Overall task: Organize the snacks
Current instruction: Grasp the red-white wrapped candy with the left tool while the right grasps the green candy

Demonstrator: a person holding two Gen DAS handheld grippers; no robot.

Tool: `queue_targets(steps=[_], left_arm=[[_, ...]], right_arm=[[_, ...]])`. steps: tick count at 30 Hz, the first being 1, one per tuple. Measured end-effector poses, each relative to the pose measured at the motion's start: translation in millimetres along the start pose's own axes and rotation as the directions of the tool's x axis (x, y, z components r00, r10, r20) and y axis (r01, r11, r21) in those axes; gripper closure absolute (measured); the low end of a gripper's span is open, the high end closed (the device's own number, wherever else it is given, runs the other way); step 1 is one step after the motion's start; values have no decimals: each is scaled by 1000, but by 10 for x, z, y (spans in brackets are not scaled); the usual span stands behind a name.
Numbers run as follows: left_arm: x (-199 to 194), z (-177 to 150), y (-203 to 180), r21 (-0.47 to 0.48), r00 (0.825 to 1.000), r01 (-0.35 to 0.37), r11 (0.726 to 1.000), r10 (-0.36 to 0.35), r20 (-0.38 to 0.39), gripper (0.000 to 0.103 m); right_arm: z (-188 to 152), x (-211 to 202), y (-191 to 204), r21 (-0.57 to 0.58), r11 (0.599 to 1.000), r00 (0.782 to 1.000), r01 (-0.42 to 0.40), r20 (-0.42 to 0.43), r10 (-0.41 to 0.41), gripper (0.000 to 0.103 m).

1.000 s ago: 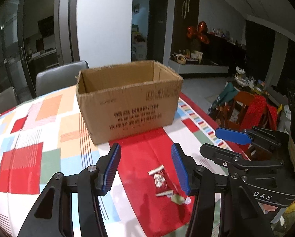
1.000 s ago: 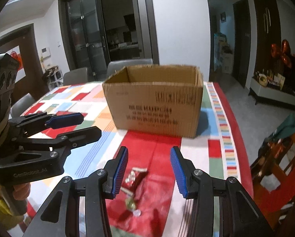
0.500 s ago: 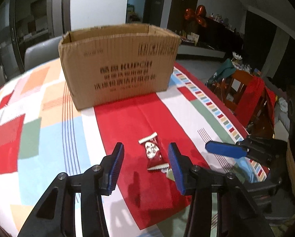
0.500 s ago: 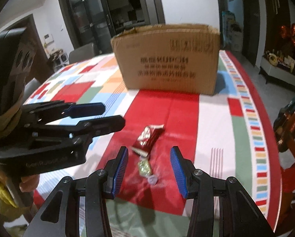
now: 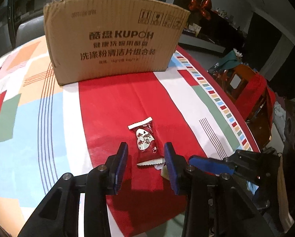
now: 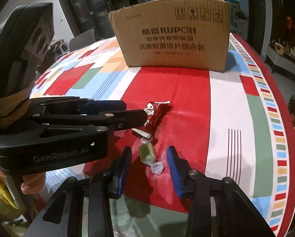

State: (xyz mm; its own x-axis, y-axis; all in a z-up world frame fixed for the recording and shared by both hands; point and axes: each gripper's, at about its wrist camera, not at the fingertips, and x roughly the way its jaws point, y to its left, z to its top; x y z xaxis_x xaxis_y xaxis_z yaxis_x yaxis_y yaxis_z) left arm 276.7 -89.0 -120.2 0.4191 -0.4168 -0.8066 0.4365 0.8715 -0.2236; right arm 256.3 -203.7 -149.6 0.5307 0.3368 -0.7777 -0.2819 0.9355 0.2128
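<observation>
1. Two snacks lie on the red stripe of a patterned tablecloth [image 5: 38, 106]: a dark red snack packet [image 5: 145, 144] and, just beside its near end, a green wrapped candy [image 6: 146, 154].
2. The left gripper [image 5: 145, 161] is low over the cloth, jaws wide open, one on each side of the packet's near end and holding nothing.
3. The right gripper [image 6: 149, 162] is also wide open and empty, its jaws either side of the candy.
4. This looks like the pickup step, with each claw lined up on its own snack.
5. The next move probably calls for closing each claw on its snack, then lifting both toward the cardboard box [image 5: 115, 37], which stands well behind on the table.
6. The box reads "KUPOH" above lines of Chinese characters, with handling symbols at its upper right.
7. The packet shows a white heart with red Chinese characters.
8. The left gripper's body reads "GenRobot.AI".
</observation>
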Motion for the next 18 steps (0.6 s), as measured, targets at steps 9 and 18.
queue_targets(steps=[9,18], left_arm=[[201,97,22,-36,1000,0,999,-1,-31,72],[277,105,35,-33,999,-14,999,12,-44,79]], right_arm=[[-18,117,12,-5,1000,1000,-1,-29,1,75],[-5,148,-10,-2,1000,1000,9,-21,-9,82]])
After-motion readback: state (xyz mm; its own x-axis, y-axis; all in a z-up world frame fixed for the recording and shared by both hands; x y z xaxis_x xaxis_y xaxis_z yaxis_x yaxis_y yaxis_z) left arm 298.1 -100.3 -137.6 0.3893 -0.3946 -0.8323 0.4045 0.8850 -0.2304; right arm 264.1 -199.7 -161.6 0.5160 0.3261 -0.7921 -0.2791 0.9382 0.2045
